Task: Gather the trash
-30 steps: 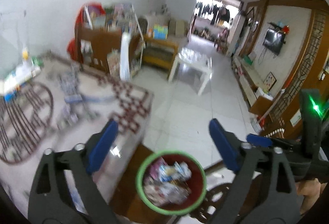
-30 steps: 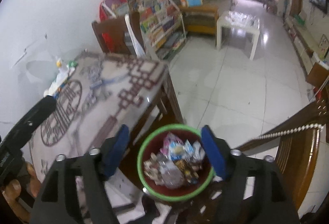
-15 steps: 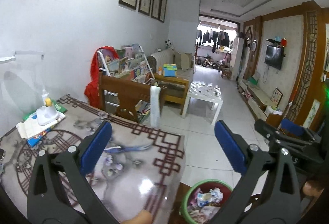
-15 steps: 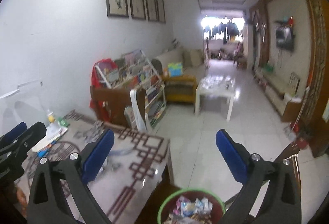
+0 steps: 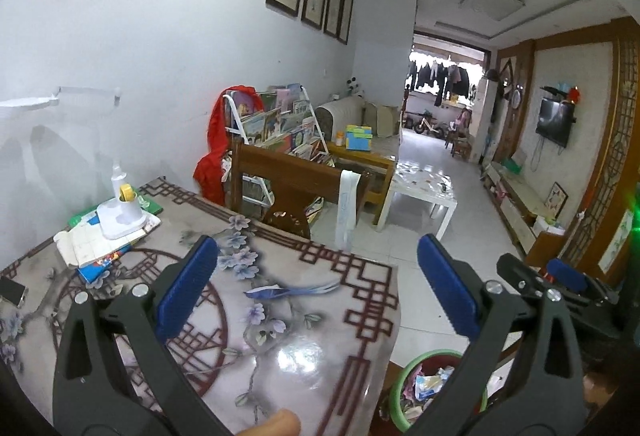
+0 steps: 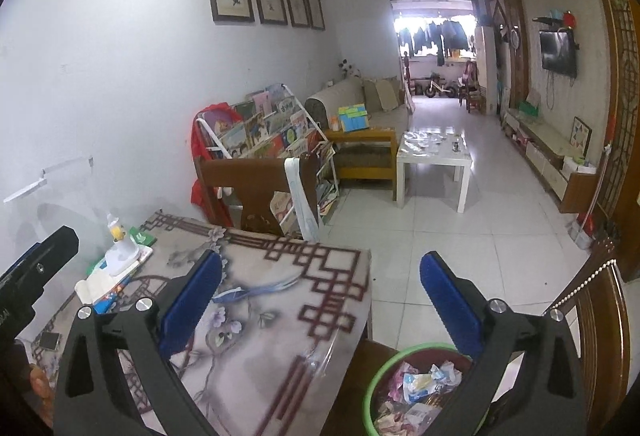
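A green-rimmed red bin [image 5: 424,384] full of wrappers stands on the floor at the table's right corner; it also shows in the right wrist view [image 6: 412,388]. A blue-and-white wrapper [image 5: 292,290] lies on the patterned table [image 5: 320,348], and shows in the right wrist view [image 6: 256,290] on the table [image 6: 280,356]. My left gripper [image 5: 316,288] is open and empty above the table. My right gripper [image 6: 320,300] is open and empty above the table's right edge, and it shows at the right of the left wrist view [image 5: 560,276].
A stack of books and papers with a white lamp base [image 5: 116,224] sits at the table's far left, and a phone [image 5: 12,292] by the left edge. A wooden chair [image 5: 288,187] stands behind the table, another [image 6: 600,316] right of the bin. A white coffee table [image 6: 432,155] is farther off.
Both grippers have lifted and tilted up from looking down into the bin to looking across the table and room. The bin has slid to the bottom right of both views.
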Demonstrator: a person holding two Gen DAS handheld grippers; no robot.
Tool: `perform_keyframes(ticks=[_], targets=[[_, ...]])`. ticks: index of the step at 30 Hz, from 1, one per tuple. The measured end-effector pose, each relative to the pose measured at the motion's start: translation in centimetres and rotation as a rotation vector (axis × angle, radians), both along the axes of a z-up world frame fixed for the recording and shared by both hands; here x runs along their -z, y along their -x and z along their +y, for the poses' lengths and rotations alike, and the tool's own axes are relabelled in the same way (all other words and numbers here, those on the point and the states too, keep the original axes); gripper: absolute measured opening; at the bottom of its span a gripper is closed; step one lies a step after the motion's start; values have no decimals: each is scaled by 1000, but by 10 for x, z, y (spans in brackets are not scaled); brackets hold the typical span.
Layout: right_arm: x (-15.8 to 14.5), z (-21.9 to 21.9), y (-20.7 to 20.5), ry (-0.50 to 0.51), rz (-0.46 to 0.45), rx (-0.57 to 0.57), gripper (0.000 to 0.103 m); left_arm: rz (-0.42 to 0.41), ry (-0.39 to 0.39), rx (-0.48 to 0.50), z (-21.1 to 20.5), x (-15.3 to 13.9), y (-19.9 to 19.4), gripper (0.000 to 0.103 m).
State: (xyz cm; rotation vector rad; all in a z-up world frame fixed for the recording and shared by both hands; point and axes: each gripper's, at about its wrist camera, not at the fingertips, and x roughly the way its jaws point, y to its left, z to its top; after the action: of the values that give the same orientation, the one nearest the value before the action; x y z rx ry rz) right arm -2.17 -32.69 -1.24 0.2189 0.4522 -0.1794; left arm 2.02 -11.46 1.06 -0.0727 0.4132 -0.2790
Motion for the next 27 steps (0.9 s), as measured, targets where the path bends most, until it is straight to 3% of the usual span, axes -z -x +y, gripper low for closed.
perform_keyframes(ticks=[7,27], targets=[[-3,8,2,25,-4,1,96,-13,-49,-27,4,0,1,98],[4,3,11,24,14,27,96,-29,-45,5,-4,-2,7,98]])
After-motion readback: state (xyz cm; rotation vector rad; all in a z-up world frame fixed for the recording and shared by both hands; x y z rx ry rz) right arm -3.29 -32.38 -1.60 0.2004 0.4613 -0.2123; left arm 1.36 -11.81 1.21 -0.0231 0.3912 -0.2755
